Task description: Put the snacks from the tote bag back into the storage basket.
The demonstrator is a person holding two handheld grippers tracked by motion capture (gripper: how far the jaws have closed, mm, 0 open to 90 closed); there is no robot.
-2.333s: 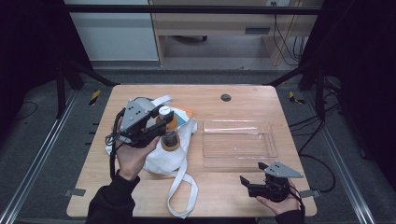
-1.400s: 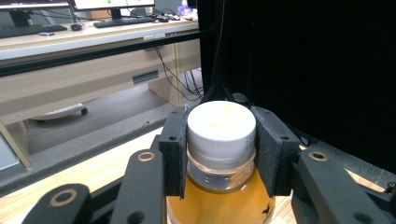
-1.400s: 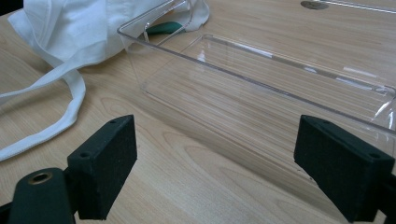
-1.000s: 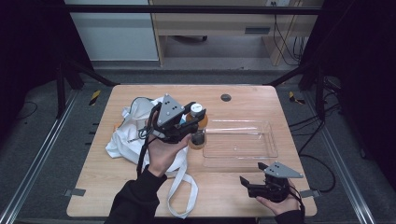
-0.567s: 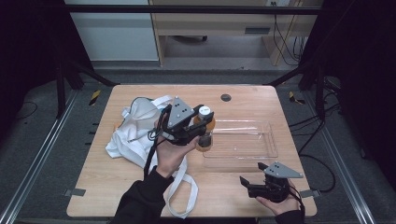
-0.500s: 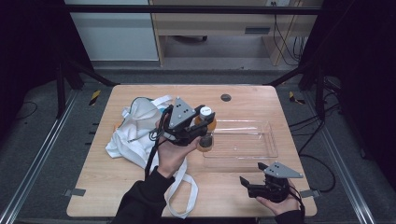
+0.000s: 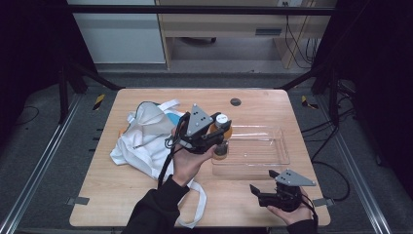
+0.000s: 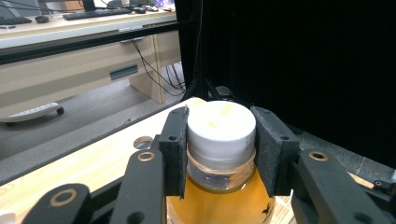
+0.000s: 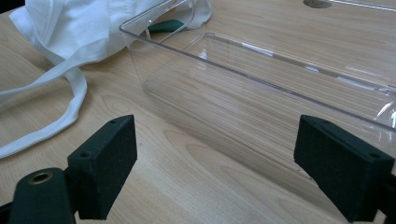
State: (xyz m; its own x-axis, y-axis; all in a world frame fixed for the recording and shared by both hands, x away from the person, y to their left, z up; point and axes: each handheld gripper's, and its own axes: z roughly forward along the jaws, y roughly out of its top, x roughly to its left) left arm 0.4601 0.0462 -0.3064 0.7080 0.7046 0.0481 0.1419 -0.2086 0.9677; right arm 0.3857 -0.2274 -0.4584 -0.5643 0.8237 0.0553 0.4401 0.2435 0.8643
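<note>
A bottle of amber liquid with a white cap is clamped at its neck between the black pads of my left gripper. In the high view the left gripper holds that bottle upright over the left end of the clear plastic tray. The white cloth bag lies crumpled to the left of the hand. My right gripper rests near the table's front edge, jaws open and pointing left. In the right gripper view it faces the tray's long wall, nothing between the pads.
A dark round grommet sits in the tabletop behind the tray. The bag's long strap trails toward the front edge and shows beside the tray. Something teal peeks from the bag's mouth. Dark floor surrounds the table.
The left gripper has carried the bottle rightward from above the bag to the tray's left end and sunk a little. The right gripper has stayed where it was.
</note>
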